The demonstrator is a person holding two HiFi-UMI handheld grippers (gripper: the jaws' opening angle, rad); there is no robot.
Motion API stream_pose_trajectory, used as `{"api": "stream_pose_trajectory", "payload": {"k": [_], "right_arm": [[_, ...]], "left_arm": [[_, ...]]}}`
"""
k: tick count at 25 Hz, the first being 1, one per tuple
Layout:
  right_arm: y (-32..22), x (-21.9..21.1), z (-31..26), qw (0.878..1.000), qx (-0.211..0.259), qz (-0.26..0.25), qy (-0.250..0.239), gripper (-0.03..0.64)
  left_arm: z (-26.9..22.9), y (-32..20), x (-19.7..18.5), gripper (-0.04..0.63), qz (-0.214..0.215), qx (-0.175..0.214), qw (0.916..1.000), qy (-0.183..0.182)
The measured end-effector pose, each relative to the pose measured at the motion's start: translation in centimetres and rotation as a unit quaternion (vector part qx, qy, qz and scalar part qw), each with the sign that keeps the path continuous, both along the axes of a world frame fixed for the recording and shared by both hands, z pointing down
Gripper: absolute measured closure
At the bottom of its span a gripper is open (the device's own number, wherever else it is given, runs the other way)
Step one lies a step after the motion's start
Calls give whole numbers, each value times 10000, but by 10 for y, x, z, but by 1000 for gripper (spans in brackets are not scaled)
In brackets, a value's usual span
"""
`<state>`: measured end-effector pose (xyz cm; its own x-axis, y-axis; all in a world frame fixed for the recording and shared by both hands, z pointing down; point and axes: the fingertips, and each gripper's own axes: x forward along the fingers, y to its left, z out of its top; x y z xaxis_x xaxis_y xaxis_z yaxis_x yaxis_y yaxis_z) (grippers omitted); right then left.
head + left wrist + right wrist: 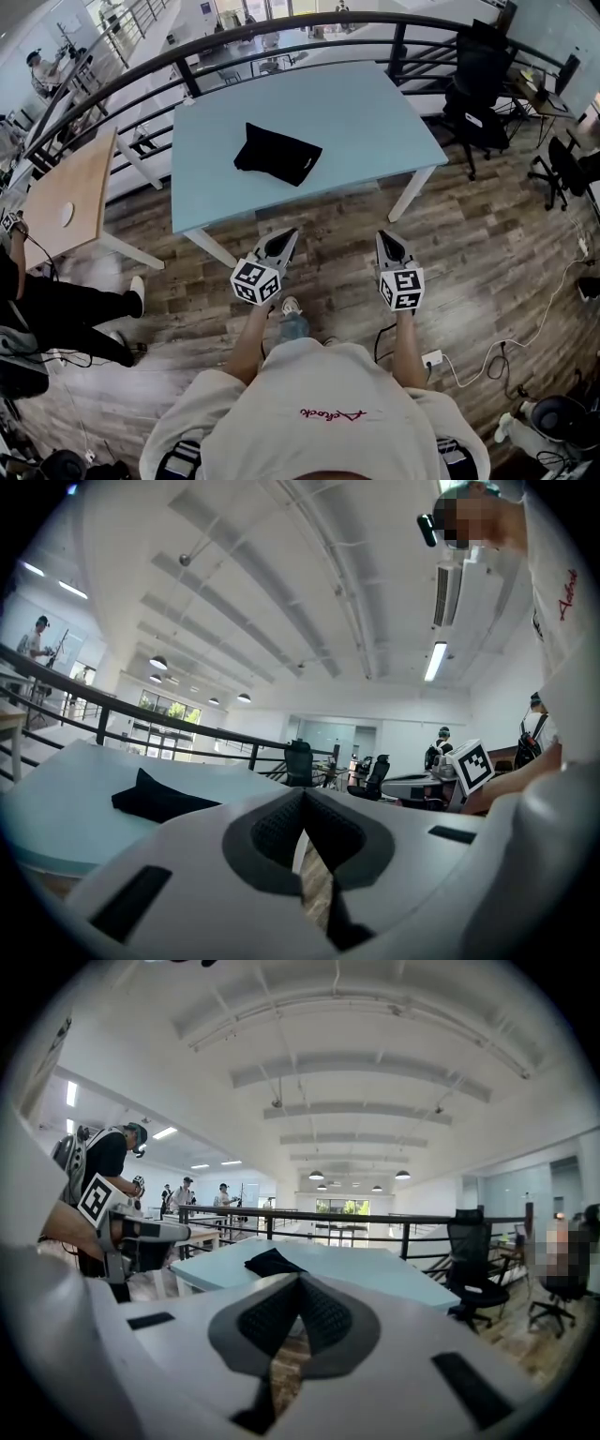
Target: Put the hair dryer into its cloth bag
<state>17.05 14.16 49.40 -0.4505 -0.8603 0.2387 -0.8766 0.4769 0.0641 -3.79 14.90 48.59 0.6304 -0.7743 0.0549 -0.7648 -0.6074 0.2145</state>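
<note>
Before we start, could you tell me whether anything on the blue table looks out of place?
Only a rumpled black cloth bag lies on the blue table; no hair dryer shows beside it. Whether one is inside cannot be told.

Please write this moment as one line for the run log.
phase: before first grasp | left tongs: shut, empty | right tongs: shut, empty | black cloth bag: lying on blue table | hair dryer: not in view

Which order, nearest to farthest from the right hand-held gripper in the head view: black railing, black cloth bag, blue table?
1. Blue table: near edge just ahead of the right hand-held gripper.
2. Black cloth bag: on the tabletop, ahead and to the left.
3. Black railing: beyond the table's far edge.
</note>
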Motion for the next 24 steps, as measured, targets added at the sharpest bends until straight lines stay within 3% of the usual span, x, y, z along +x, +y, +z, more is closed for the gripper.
{"api": "stream_pose_trajectory", "payload": {"k": [24], "right_arm": [[43,17,-1,9998,49,-40,-203,600]], "left_arm": [[2,42,28,589,-28,32,10000,-32]]}}
